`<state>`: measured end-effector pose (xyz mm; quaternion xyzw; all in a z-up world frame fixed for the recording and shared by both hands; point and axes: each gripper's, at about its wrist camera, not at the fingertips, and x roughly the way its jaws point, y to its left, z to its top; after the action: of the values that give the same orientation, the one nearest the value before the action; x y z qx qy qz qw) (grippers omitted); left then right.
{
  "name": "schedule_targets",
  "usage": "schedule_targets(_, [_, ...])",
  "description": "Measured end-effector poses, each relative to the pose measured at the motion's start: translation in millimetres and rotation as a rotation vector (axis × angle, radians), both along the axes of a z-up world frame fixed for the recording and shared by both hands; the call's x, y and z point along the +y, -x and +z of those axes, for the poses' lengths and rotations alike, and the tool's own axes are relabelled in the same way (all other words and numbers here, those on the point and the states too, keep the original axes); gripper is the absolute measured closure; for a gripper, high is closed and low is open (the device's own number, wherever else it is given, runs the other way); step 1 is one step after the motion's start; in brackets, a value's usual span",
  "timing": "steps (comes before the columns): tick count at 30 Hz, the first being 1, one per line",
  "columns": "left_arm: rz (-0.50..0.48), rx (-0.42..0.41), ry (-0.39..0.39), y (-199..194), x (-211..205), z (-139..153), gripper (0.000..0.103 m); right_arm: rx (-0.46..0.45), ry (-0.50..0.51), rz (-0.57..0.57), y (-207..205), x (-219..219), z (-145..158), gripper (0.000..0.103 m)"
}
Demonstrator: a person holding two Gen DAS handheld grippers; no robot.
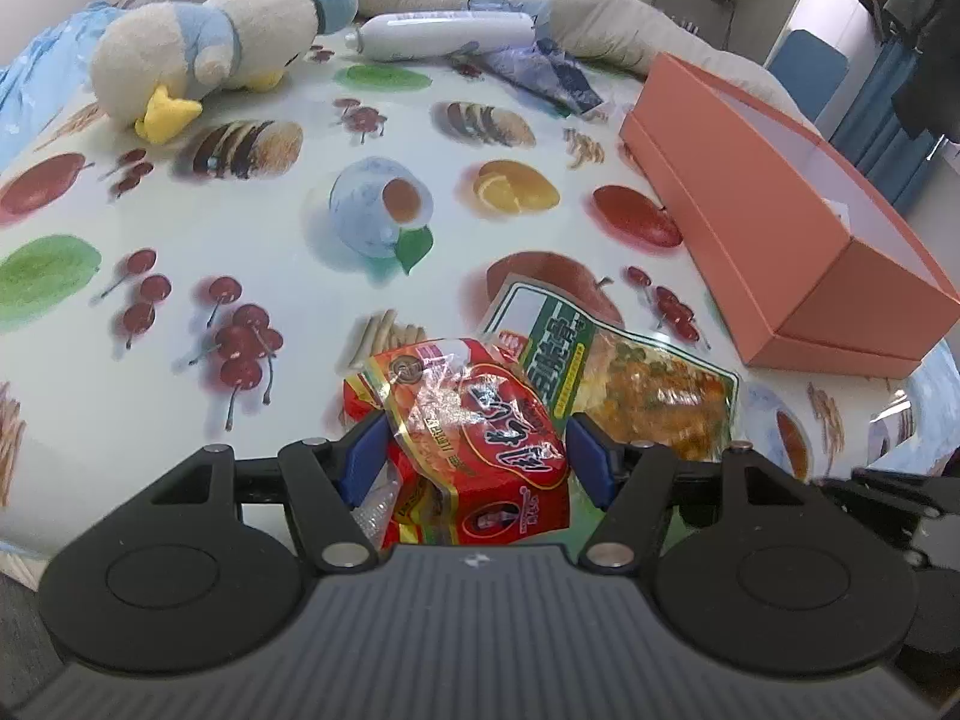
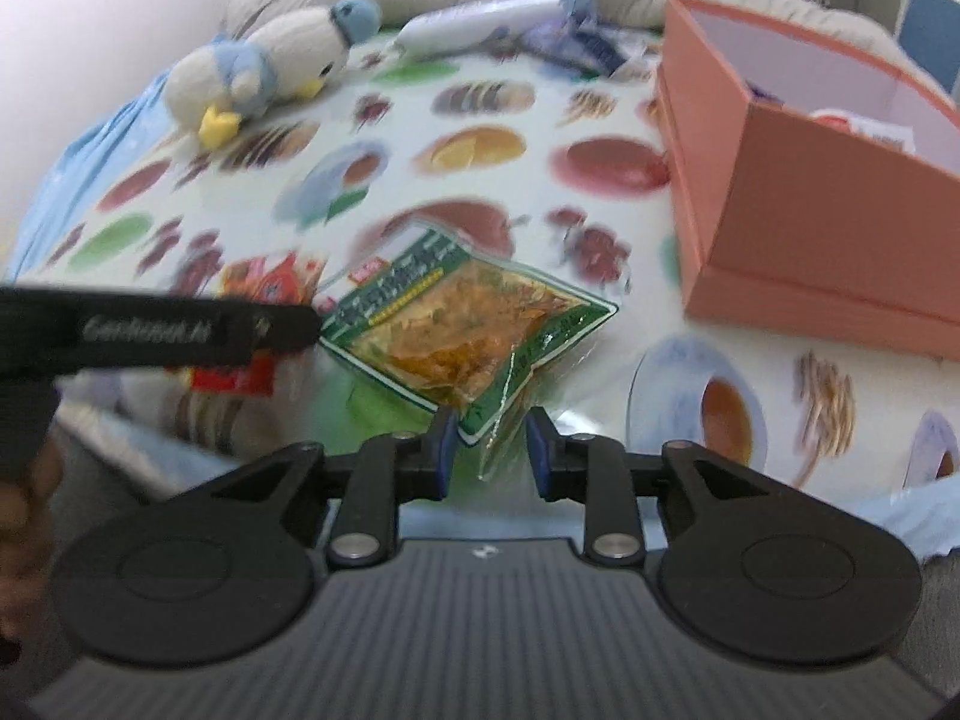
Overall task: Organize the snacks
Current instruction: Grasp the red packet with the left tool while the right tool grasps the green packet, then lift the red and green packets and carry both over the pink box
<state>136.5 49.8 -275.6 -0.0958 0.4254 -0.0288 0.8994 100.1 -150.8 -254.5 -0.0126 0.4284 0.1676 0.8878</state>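
The salmon-pink box (image 2: 810, 222) stands open at the table's right side, seated in its own lid, with a few small packets – too blurred to name – low against its white inner wall. The left gripper (image 1: 474, 456) stands wide with its blue pads pressing the sides of the red snack packet (image 1: 480, 438), printed with large black Chinese characters, while the right gripper (image 2: 487, 450) stands narrow, apart from the clear corner of the green-bordered snack packet (image 2: 462, 324) between its pads. Both packets lie near the front edge of the fruit-print tablecloth (image 1: 288, 252) – its middle is bare, with a plush penguin (image 1: 210, 48) and a white tube (image 1: 444, 33) at the far edge.
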Motion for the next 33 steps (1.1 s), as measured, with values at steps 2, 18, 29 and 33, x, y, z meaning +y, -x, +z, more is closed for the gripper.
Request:
schedule_targets(2, [-0.006,0.010,-0.009,-1,0,-3,0.033,0.021,-0.022,0.008,4,-4,1,0.061])
schedule_targets(18, [0.008,0.031,-0.032,-8,-1,-2,0.033,-0.121,0.029,0.339,-37,0,7,0.019])
schedule_targets(29, [0.014,0.046,-0.047,-12,-3,-4,0.033,-0.083,0.045,0.467,-59,7,-11,0.013])
schedule_targets(33, [0.020,0.049,-0.046,-14,-3,-3,0.033,-0.050,0.055,0.534,-61,10,-20,0.000])
